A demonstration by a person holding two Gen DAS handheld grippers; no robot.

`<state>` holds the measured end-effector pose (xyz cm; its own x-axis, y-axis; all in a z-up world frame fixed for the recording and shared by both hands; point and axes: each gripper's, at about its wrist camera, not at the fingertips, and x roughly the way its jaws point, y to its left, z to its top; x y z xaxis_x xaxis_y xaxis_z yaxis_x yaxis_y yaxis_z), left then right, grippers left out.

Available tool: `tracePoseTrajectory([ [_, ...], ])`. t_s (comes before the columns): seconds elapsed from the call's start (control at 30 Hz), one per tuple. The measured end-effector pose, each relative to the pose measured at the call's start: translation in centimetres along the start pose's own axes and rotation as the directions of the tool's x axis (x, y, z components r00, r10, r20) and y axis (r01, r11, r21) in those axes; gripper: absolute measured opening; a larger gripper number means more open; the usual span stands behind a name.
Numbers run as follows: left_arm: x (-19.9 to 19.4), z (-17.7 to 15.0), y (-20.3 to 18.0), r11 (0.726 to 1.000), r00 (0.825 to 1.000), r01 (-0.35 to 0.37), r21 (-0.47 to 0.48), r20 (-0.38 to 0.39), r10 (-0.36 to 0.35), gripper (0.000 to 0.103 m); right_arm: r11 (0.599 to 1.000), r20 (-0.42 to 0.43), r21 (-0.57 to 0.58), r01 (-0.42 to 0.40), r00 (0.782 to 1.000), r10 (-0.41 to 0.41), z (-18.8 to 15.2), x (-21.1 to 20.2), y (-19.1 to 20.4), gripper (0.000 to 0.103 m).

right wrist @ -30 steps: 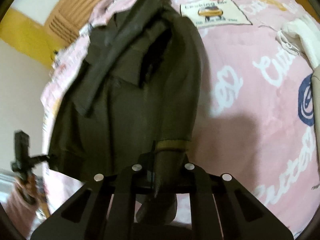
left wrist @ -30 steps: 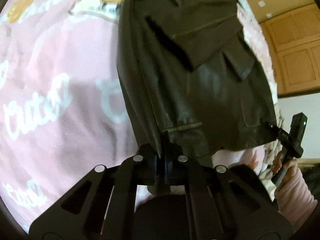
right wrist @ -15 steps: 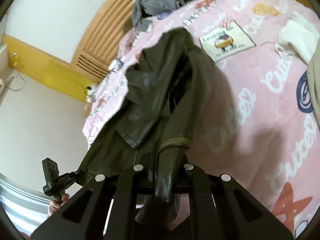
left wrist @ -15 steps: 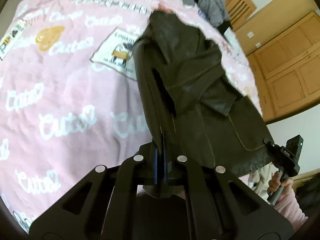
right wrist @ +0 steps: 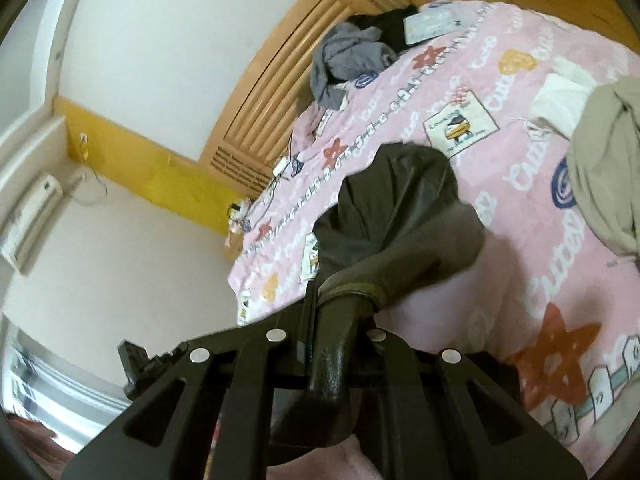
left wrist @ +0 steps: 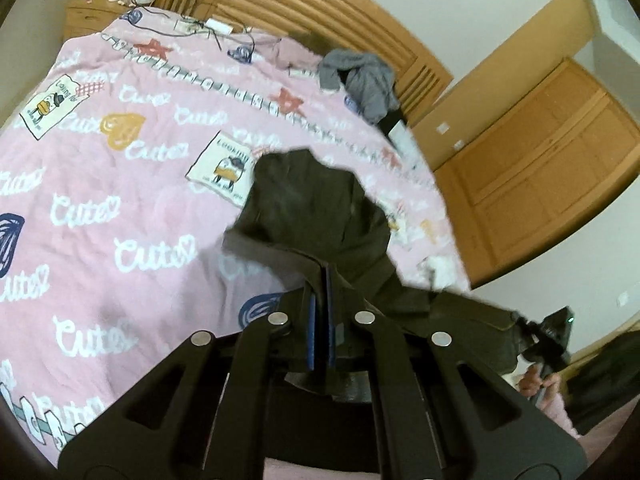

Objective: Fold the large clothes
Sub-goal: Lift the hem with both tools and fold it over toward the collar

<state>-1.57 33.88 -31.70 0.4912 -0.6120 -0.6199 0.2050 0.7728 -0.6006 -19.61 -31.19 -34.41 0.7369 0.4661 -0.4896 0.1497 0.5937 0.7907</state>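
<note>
Dark jacket [left wrist: 316,204] blurred, lower hem hidden behind hand-held gripper [left wrist: 320,292]

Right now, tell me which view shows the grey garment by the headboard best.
The right wrist view: the grey garment lies crumpled and mostly unobstructed by the headboard. The left wrist view shows it smaller, farther off.

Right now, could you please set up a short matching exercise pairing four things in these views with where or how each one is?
Things:
1. dark jacket
2. grey garment
3. beige garment
4. pink blanket

States:
A. crumpled by the wooden headboard
B. spread over the bed
C. clamped in both grippers
D. at the right edge of the right wrist view

Pairs: 1-C, 2-A, 3-D, 4-B
</note>
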Motion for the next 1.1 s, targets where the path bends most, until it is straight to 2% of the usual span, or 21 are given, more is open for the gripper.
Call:
tracePoseTrajectory([
  [0.07,0.4,1.0,-0.1,1.0,1.0,0.008,0.006,0.003,-0.008,0.004,1.0,-0.005,0.029,-0.002,1.0,0.002,1.0,0.0,-0.6,0.009],
  [0.17,3.3,2.8,0.1,1.0,1.0,-0.01,0.017,-0.024,0.01,0.004,0.996,-0.056,0.065,0.063,0.997,-0.059,4.1,2.6,-2.0,0.009],
  [0.27,8.2,5.7,0.6,0.999,0.997,-0.034,0.007,-0.066,0.034,0.004,0.99,-0.113,0.097,0.104,0.989,-0.093,8.0,6.8,-3.6,0.009],
  [0.4,16.1,11.2,2.5,0.994,0.988,-0.101,-0.039,-0.118,0.096,0.004,0.979,-0.188,0.119,0.168,0.972,-0.144,14.1,14.1,-5.9,0.009],
  [0.57,26.0,17.2,5.1,0.985,0.967,-0.169,-0.04,-0.198,0.158,0.004,0.96,-0.265,0.183,0.212,0.951,-0.159,21.3,23.0,-10.3,0.01],
  [0.63,30.0,18.6,6.0,0.98,0.953,-0.199,-0.02,-0.238,0.189,0.004,0.95,-0.302,0.211,0.23,0.94,-0.16,23.3,26.4,-12.2,0.01],
  [0.73,35.8,20.6,6.9,0.97,0.926,-0.241,0.014,-0.297,0.235,0.004,0.936,-0.349,0.199,0.292,0.913,-0.211,25.9,31.4,-14.6,0.01],
  [0.8,38.6,21.7,7.8,0.968,0.916,-0.25,0.012,-0.321,0.24,0.004,0.92,-0.378,0.234,0.313,0.902,-0.211,27.4,34.2,-16.6,0.01],
  [0.87,42.2,22.9,9.1,0.957,0.886,-0.289,0.014,-0.374,0.273,0.004,0.901,-0.401,0.274,0.338,0.891,-0.213,28.4,36.1,-18.5,0.01],
  [0.97,45.9,23.5,10.9,0.946,0.851,-0.325,0.015,-0.433,0.299,0.004,0.862,-0.445,0.324,0.39,0.867,-0.225,29.0,39.0,-21.6,0.01],
  [1.03,47.6,23.8,11.7,0.944,0.834,-0.331,0.014,-0.464,0.299,0.004,0.843,-0.465,0.356,0.403,0.859,-0.214,29.0,40.5,-23.3,0.01],
  [1.1,49.5,23.7,13.1,0.937,0.806,-0.35,-0.016,-0.514,0.292,0.004,0.829,-0.487,0.382,0.408,0.851,-0.195,28.8,41.5,-24.4,0.011],
])
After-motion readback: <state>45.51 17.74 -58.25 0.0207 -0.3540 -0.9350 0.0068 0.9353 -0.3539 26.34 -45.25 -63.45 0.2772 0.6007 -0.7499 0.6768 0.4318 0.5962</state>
